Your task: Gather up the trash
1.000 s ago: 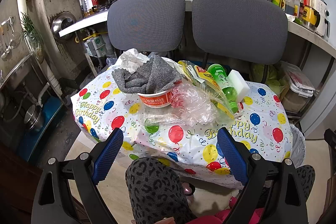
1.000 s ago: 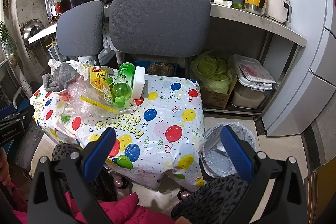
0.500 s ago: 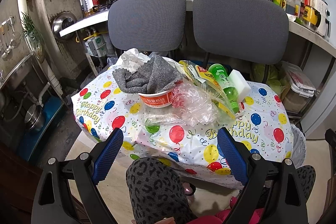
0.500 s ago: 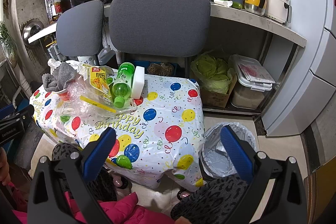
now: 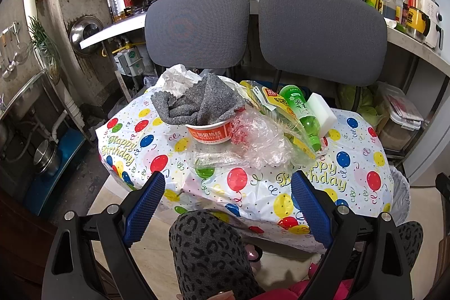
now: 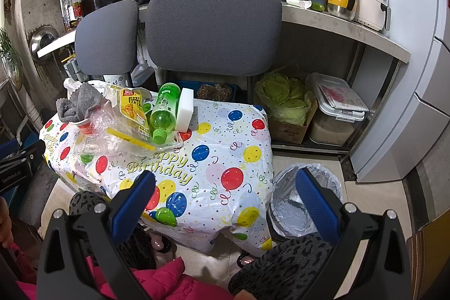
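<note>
Heaped on the far half of the surface [image 5: 362, 167], which is draped in a balloon-print cloth, the trash is seen ahead of both sets of tongs and is not yet touched by either. The left tongs [image 5: 228, 205] are held spread wide and empty, short of the near edge, with the crumpled clear plastic [image 5: 261, 139] and the red paper bowl [image 5: 209, 132], stuffed with a grey cloth [image 5: 197, 103], lying almost straight ahead of them. The right tongs [image 6: 225, 205] are likewise spread and empty, and from them the heap lies forward and to the left. A green bottle [image 6: 164, 110] is laid on its side, its long axis running roughly away from the tongs with the cap end nearer, a white sponge block [image 6: 185, 110] touching it on the right and a yellow snack packet [image 6: 132, 106] on the left. A lined bin [image 6: 305, 201] is stood on the floor just beside the surface, close under the right tongs. The left tongs are judged nearer to the bowl and plastic, while the right tongs are judged better placed for the bottle and the drop into the bin; the bottle would probably be gripped across its width.
</note>
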Available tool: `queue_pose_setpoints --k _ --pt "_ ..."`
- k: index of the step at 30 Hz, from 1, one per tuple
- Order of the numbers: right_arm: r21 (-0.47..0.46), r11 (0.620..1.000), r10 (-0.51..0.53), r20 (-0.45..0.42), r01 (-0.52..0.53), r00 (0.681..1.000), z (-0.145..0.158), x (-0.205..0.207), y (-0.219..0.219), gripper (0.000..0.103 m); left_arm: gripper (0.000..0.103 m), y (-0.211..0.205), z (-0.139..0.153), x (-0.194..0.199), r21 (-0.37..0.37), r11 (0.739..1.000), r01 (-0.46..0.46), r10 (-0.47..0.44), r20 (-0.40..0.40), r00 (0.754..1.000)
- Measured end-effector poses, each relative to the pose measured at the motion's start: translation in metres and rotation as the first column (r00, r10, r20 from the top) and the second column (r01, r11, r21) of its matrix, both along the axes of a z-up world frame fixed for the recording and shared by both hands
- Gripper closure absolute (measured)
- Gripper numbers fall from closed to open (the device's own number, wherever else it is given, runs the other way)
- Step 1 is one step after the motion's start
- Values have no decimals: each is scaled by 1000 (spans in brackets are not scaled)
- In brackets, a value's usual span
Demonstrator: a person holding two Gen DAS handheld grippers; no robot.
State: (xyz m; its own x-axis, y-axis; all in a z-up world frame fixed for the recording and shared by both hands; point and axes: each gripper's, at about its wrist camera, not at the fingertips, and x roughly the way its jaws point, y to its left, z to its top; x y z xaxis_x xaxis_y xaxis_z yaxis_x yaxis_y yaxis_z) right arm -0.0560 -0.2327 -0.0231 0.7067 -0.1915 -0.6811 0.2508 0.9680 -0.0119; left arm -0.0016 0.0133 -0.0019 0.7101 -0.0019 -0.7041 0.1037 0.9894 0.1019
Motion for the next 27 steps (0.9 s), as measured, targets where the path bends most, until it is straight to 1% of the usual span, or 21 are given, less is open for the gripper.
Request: queue_pose_setpoints --k 5,8,16,21,27 --pt "-1 1000 0 0 0 1000 0 0 0 6 13 -1 0 0 0 1000 0 0 0 1000" --pt "0 1000 1 -2 -1 1000 2 2 2 6 13 5 -3 3 1 1000 -5 5 -4 1000" --pt "4 1000 17 -22 -17 1000 -12 8 0 6 13 12 -16 12 3 999 -39 39 -32 999" --pt "3 996 88 -10 -88 996 -16 23 8 6 13 19 -29 22 6 998 -64 64 -52 997" --pt "15 981 191 51 -192 980 -21 52 27 6 13 26 -45 34 -20 998 -63 62 -44 997"
